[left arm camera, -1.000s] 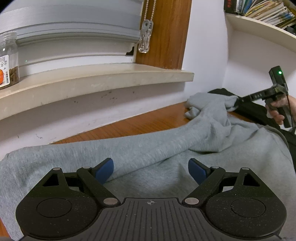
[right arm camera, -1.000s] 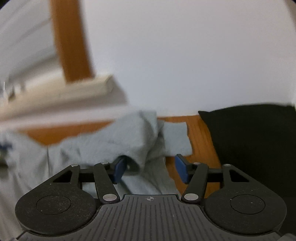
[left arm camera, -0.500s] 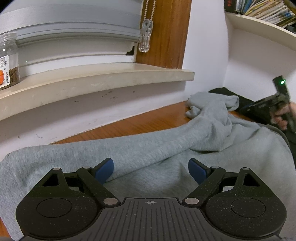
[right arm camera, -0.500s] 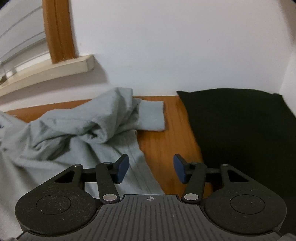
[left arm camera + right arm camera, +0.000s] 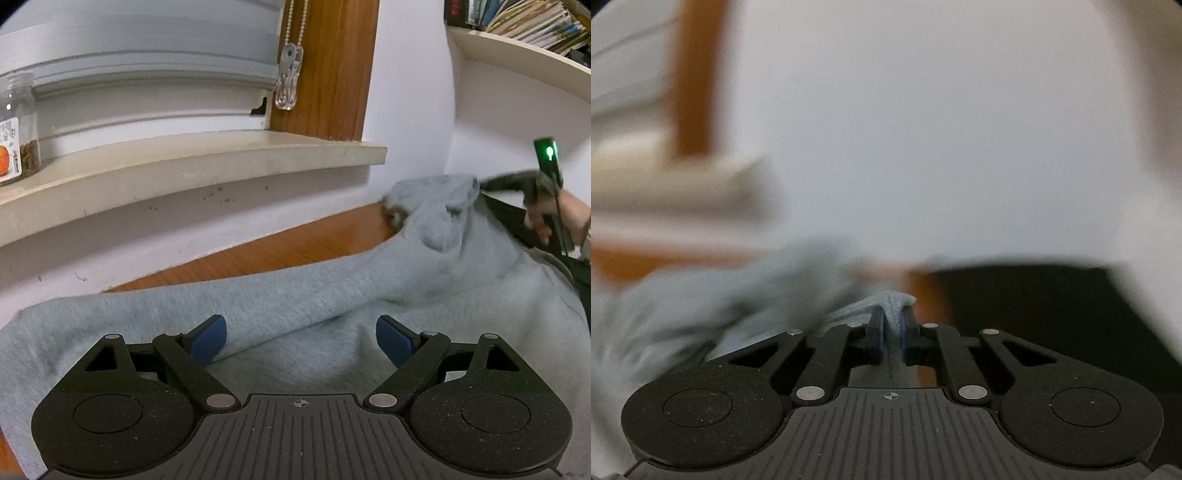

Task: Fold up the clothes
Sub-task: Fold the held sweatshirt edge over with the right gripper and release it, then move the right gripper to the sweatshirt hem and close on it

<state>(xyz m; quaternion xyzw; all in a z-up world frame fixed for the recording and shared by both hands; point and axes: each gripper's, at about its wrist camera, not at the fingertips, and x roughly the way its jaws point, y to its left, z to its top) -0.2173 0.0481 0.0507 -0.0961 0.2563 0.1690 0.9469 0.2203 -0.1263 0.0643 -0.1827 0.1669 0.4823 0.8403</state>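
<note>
A grey sweatshirt lies spread over the wooden table. My left gripper hovers just above its near part, open, with nothing pinched between the blue pads. At the far right, my right gripper, held by a person's hand, meets the bunched sleeve end. In the right wrist view, which is blurred by motion, my right gripper has its jaws closing, and a fold of the grey sweatshirt is squeezed between the pads.
A black cloth lies on the table to the right of the sweatshirt. A window sill with a jar juts over the table's far side. A shelf of books hangs at the upper right, by the white wall.
The right gripper has swung back to the sleeve end and closed on a fold of it, and the bunched sleeve has lifted slightly. The left gripper has not moved.
</note>
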